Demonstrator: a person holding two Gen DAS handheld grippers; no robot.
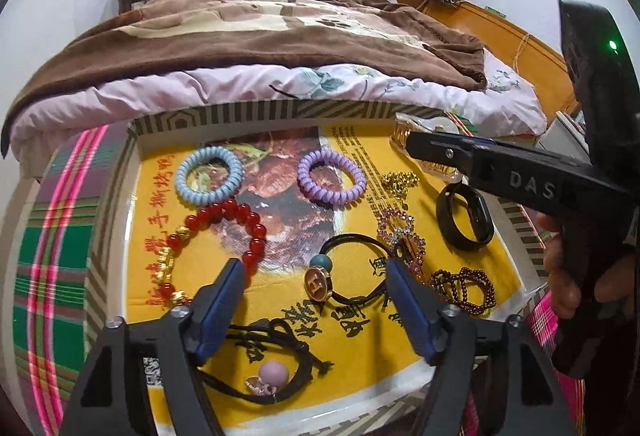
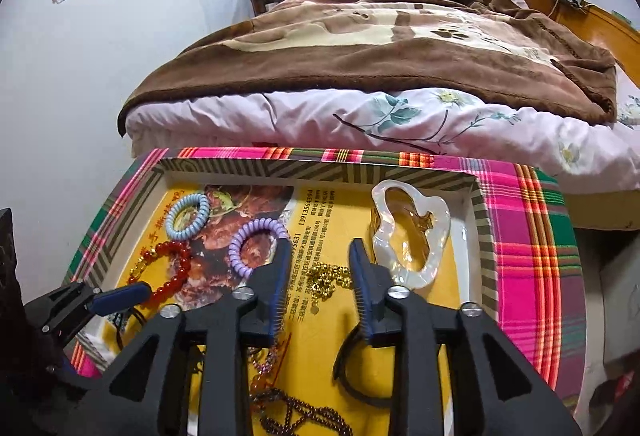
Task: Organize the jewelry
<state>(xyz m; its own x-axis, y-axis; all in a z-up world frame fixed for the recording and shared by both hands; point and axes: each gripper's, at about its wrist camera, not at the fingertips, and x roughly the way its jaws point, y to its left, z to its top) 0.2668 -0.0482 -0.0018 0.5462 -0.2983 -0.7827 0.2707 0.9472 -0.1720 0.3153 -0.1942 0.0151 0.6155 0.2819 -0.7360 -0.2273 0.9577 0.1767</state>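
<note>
A shallow tray with a striped rim and a yellow printed lining holds the jewelry. My left gripper stands open low over its near half, and a black hair tie with a round H charm lies loose between the fingers. Farther back lie a blue spiral tie, a purple spiral tie and a red bead bracelet. My right gripper is open over a gold bead chain, touching nothing. A clear claw clip lies just right of it.
A black band, a dark bead bracelet, a pink rhinestone piece and a black cord tie with a pink ball also lie in the tray. Plaid cloth surrounds it. A bed stands behind.
</note>
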